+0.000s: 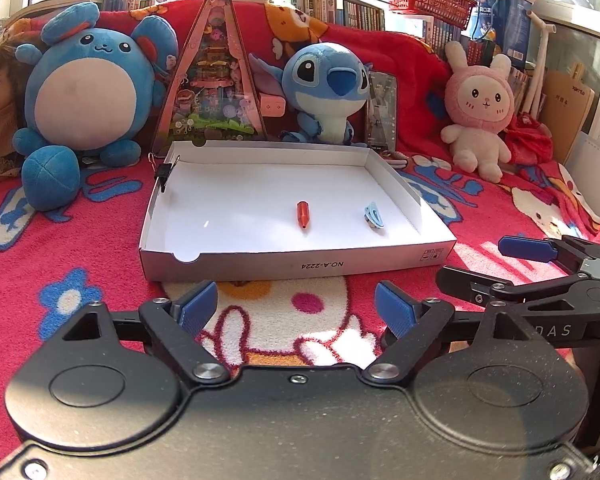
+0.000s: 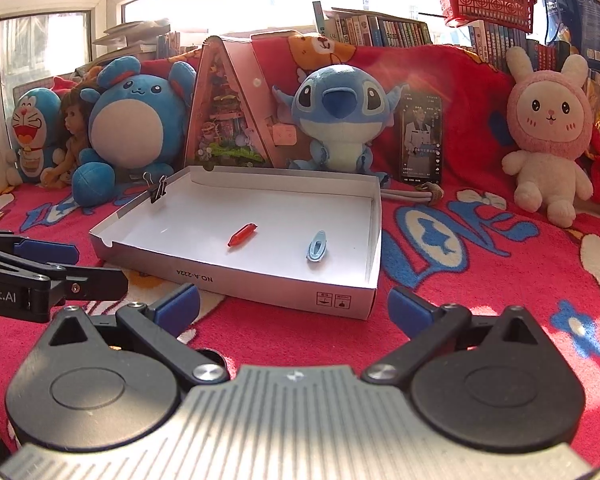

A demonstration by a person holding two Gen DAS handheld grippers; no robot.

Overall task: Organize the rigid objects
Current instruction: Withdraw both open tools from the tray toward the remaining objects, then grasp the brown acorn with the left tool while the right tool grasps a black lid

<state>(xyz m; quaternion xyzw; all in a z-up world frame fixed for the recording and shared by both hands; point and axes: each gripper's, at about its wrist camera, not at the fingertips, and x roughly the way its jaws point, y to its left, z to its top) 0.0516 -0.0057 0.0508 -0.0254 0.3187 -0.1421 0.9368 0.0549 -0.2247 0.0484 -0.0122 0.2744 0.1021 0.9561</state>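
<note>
1. I hold the left gripper (image 1: pixel 296 308) and the right gripper (image 2: pixel 294 308) side by side over a fleecy red blanket (image 1: pixel 100 272), just short of a shallow white cardboard box (image 1: pixel 300 266). Both sets of jaws stand wide apart, and nothing lies between the ribbed blue pads (image 1: pixel 198 306) of either.
2. The red capsule (image 1: pixel 302 215), a smooth, glossy little cylinder with a tapered end, lies on the box floor ahead of both grippers, beyond the near wall. From the left wrist its long axis points almost straight along the fingers; from the right wrist (image 2: pixel 242 234) it lies on a slant, up and to the left.
3. The pale blue clip (image 2: pixel 317 245), a small oval of hard plastic, rests to the right of the capsule and apart from it. I judge the right gripper the nearer to it.
4. A black binder clip (image 1: pixel 165 171) grips the box's far left rim.
5. Soft toys (image 1: pixel 82 92) line the back, well apart from the box contents.
</note>
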